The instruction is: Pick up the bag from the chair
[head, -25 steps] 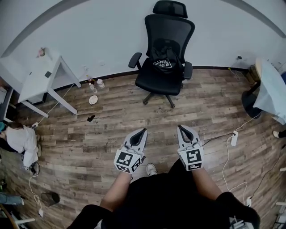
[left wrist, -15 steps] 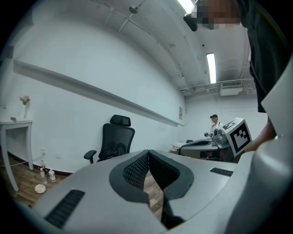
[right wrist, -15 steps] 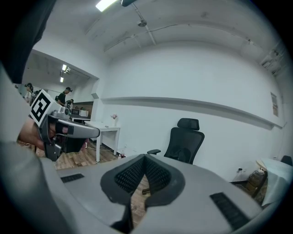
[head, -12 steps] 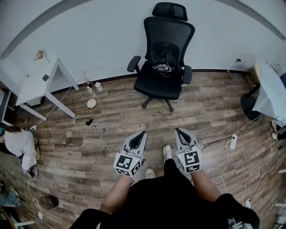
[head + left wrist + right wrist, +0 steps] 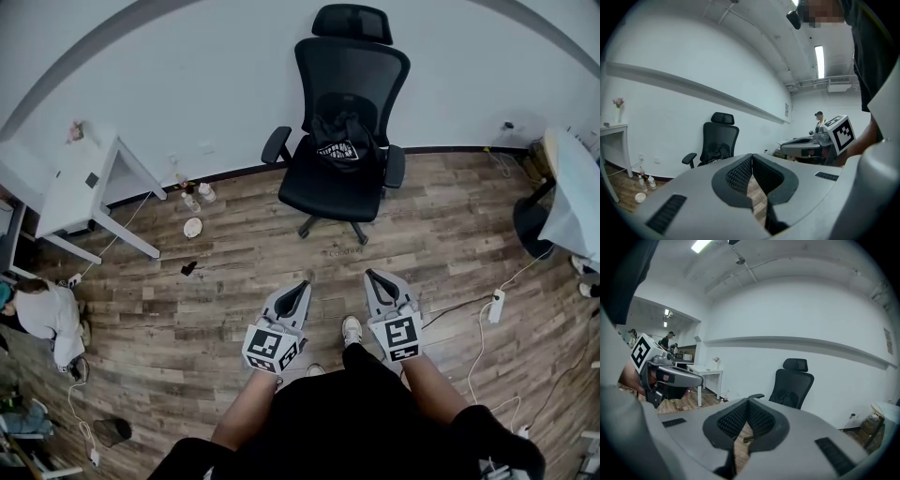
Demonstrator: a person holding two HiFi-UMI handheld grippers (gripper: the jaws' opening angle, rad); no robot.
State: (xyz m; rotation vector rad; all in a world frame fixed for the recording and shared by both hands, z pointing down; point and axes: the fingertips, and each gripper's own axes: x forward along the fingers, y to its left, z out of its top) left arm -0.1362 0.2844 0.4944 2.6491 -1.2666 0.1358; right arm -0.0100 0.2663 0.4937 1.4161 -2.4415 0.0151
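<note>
My left gripper (image 5: 302, 284) has its jaws pressed together with nothing between them, and my right gripper (image 5: 369, 275) is likewise closed and empty. They hang side by side, apart, both aimed toward 12 o'clock over the wooden floor (image 5: 441, 225). At 12 o'clock, well apart from both, a black office chair (image 5: 352, 70) stands against the white wall. The black bag (image 5: 339, 145) with white print sits on its seat, leaning on the backrest. A white desk (image 5: 80, 173) is at 10 o'clock, with bottles (image 5: 206, 192) near its leg. A white power strip (image 5: 497, 305) lies at 3 o'clock.
</note>
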